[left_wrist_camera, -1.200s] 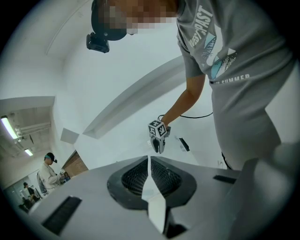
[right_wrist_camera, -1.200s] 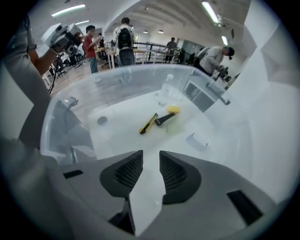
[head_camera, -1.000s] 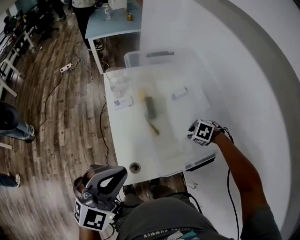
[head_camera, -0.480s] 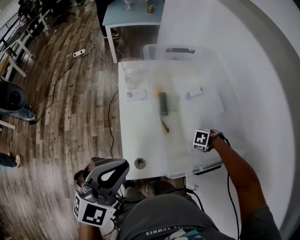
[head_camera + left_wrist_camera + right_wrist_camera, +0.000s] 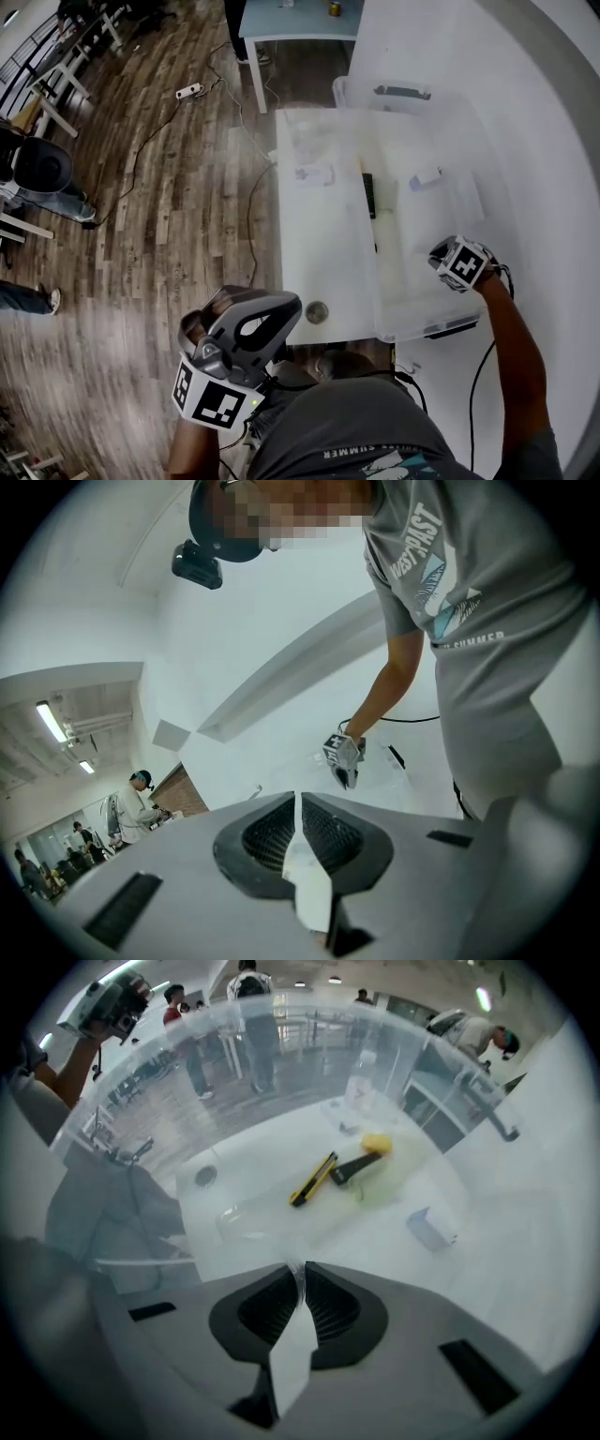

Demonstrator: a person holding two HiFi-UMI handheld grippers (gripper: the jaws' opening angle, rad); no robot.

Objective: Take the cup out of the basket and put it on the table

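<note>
The clear cup (image 5: 239, 1215) lies on its side in the clear basket (image 5: 427, 328), at ten o'clock of the right gripper (image 5: 298, 1269), whose jaws have just closed narrow, seemingly pinching its rim, so lifting it to the table (image 5: 323, 262) looks next; the left gripper (image 5: 298, 808) hangs shut and empty.

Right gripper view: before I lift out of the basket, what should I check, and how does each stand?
1. Right gripper inside the basket: ok.
2. Cup gripped: cannot tell; the jaws have just been closing, nearly together, a thin clear edge at their tips.
3. Yellow-and-black tool apart from the jaws: ok.
4. Bare table left of the basket for set-down: ok.
5. Left gripper shut, empty, away from the basket: ok.
</note>
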